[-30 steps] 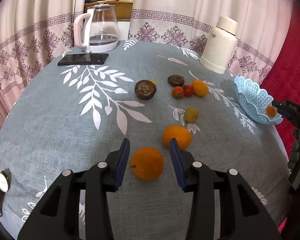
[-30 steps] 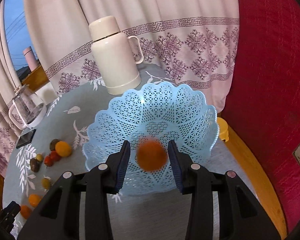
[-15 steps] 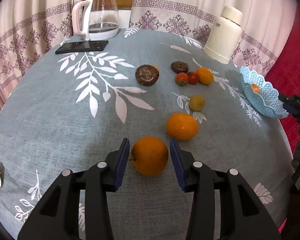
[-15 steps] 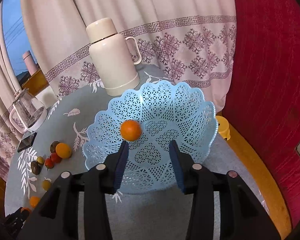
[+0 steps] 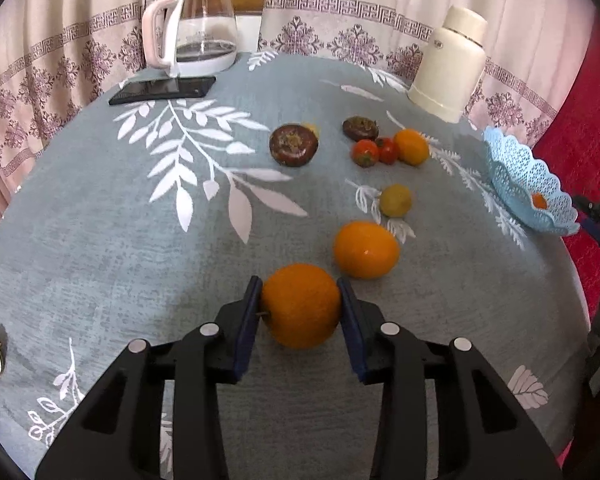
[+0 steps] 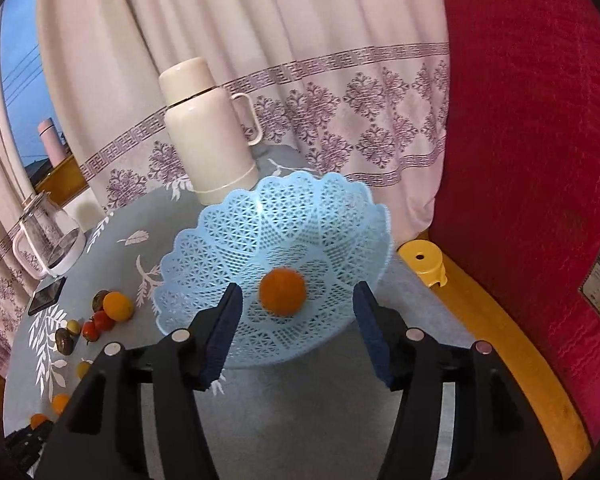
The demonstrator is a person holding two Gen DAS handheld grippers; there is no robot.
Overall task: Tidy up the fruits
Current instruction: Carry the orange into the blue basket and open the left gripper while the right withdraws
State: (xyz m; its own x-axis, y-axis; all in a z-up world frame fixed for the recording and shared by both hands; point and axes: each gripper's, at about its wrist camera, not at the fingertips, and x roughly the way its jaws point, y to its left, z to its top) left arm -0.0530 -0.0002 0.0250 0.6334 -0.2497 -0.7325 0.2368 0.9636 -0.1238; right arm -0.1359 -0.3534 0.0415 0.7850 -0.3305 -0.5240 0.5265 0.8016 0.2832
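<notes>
Left wrist view shows your left gripper [image 5: 300,304] closed on a large round orange [image 5: 300,306], both blue pads touching its sides, the fruit low over the grey leaf-print bench [image 5: 100,240]; a second large orange [image 5: 366,249] lies just beyond it, with a small yellow-green fruit [image 5: 396,200], two red tomatoes [image 5: 376,151], a small orange [image 5: 411,146] and two dark brown fruits [image 5: 294,145] farther off; the pale blue lattice basket [image 5: 512,176] sits at the bench's right edge. Your right gripper [image 6: 296,320] stands open and empty over that basket [image 6: 228,240], a small orange fruit [image 6: 282,291] lying inside, clear of both pads. You appear to be at the pick-up step; next, lift the orange clear, carry it over the loose fruit and lower it into the basket before letting go; draw your right gripper aside to make room.
</notes>
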